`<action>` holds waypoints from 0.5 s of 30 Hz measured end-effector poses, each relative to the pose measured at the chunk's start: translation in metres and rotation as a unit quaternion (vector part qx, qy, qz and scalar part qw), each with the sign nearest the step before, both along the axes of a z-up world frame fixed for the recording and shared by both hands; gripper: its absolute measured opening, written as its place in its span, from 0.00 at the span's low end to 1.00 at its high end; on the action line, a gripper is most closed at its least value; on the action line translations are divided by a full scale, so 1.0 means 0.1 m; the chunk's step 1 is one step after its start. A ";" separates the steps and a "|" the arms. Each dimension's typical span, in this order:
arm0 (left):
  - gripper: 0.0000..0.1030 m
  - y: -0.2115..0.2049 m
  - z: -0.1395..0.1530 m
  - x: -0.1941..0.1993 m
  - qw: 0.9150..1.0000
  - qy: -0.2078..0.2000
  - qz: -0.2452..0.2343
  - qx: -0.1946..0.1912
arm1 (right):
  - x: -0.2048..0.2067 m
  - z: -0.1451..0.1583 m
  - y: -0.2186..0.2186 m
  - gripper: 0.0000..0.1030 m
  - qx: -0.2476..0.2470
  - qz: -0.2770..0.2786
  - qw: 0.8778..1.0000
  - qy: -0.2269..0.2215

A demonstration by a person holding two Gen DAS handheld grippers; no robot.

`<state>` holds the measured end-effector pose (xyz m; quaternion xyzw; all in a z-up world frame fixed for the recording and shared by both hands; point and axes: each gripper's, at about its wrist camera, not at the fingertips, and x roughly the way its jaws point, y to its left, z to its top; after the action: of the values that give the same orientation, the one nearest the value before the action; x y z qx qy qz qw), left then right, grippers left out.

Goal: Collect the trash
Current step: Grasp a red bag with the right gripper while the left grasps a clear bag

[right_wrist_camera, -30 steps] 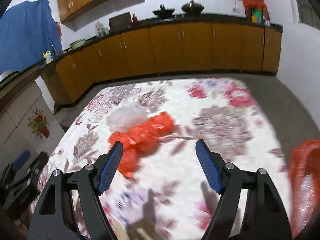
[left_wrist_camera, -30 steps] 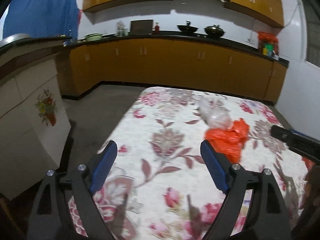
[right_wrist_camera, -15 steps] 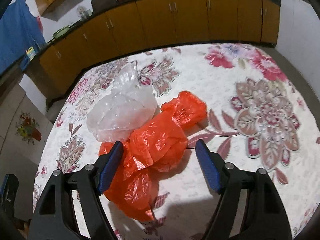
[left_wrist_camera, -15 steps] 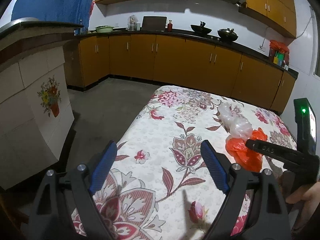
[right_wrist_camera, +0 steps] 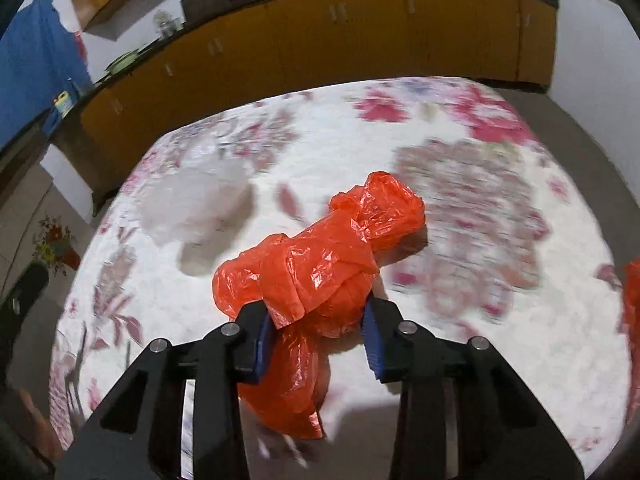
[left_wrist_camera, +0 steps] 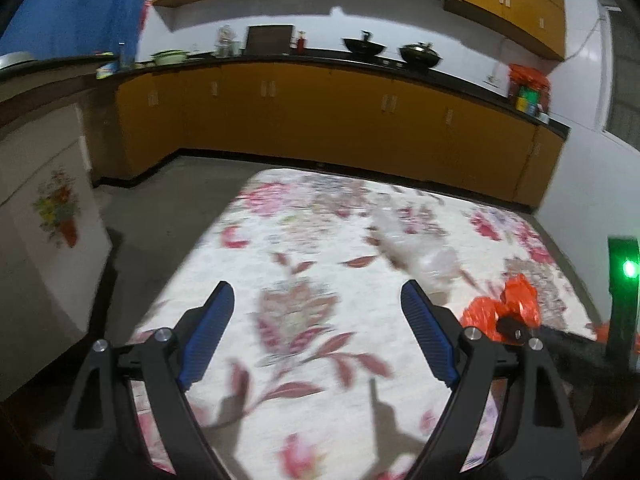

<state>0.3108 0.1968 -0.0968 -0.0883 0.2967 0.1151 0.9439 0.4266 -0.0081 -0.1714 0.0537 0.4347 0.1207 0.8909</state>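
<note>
The right claw (right_wrist_camera: 316, 332) has just been closing and now pinches the orange bag (right_wrist_camera: 320, 264), which lay loose between its wider pads half a second ago. Only the right wrist view shows this grip; the left claw (left_wrist_camera: 316, 336) gapes empty over the floral table (left_wrist_camera: 304, 240), with the clear bag (left_wrist_camera: 428, 256) beyond the orange one.

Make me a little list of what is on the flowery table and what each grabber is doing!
surface: table with a flowery cloth
trash 1: crumpled orange plastic bag, lying on the cloth
trash 2: clear plastic bag, blurred, beside the orange one
right gripper: jaws have just been closing, the orange bag sits between them with the pads pressing its sides
left gripper: jaws wide open over bare cloth, nothing between them
room behind: yellow-brown kitchen cabinets under a dark counter
</note>
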 end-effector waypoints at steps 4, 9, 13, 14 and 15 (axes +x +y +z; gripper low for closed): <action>0.82 -0.25 -0.04 0.37 0.999 0.016 -0.030 0.001 | -0.15 0.04 -0.37 0.37 -0.039 -0.023 0.999 -0.019; 0.82 -0.47 -0.12 0.85 0.998 0.041 -0.046 -0.008 | -0.20 0.10 -0.70 0.37 -0.056 -0.039 0.997 -0.031; 0.81 -0.58 -0.27 1.16 0.996 0.074 -0.046 -0.002 | -0.23 0.11 -0.84 0.37 -0.053 -0.040 0.997 -0.034; 0.81 -0.59 -0.32 1.23 0.995 0.086 -0.047 -0.004 | -0.23 0.11 -0.86 0.37 -0.050 -0.040 0.997 -0.034; 0.79 -0.60 -0.36 1.29 0.994 0.097 -0.044 -0.004 | -0.23 0.11 -0.87 0.37 -0.048 -0.041 0.997 -0.033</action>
<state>0.4396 0.1372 -0.1331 -0.0670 0.3908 0.0805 0.9145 0.4038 -0.0956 -0.1607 0.0247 0.4077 0.0652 0.9105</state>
